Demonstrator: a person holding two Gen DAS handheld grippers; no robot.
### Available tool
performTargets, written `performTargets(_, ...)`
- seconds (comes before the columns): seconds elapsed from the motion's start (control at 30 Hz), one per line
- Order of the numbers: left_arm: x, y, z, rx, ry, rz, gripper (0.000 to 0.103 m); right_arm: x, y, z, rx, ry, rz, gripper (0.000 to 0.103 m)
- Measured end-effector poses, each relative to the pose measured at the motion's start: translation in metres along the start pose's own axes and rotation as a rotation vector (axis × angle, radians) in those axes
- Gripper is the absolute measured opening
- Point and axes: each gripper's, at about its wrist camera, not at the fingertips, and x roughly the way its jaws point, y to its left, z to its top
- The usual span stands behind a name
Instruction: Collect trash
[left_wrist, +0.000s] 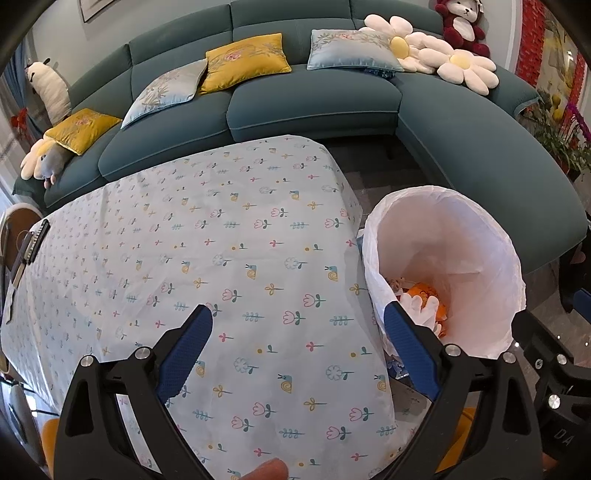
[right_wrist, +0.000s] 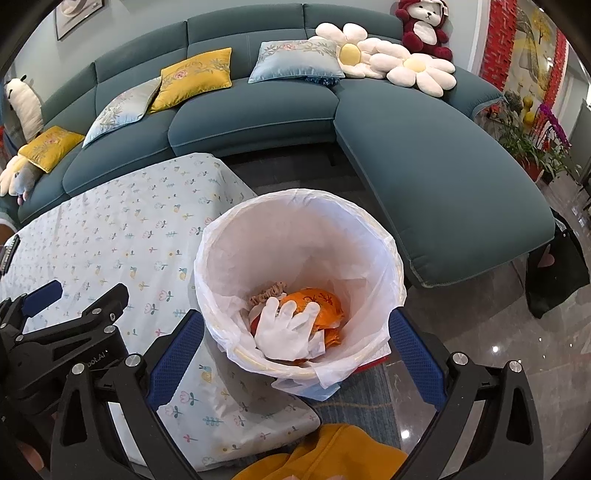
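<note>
Trash bin: base hidden behind its own rim and liner.
Trash inside: the white glove covers most of the orange wrapper; items beneath are indistinct.
Tabletop: near edge cut off by the frame.
Dark flat object at the tabletop's left edge: too small to identify.

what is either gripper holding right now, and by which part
Nothing. The left gripper and right gripper are both open and empty; the trash lies in the bin.

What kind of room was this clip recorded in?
Most likely a home living room: a teal sectional sofa with cushions and plush toys, a low table under a floral cloth, and a lined trash bin beside it.
</note>
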Motion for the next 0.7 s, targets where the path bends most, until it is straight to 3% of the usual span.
performTargets(0.7, 0.003, -0.010, -0.006, 0.025, 0.012, -0.013, 0.090, 0.005, -0.003, -0.009, -0.002, 0.016, -0.014, 0.096)
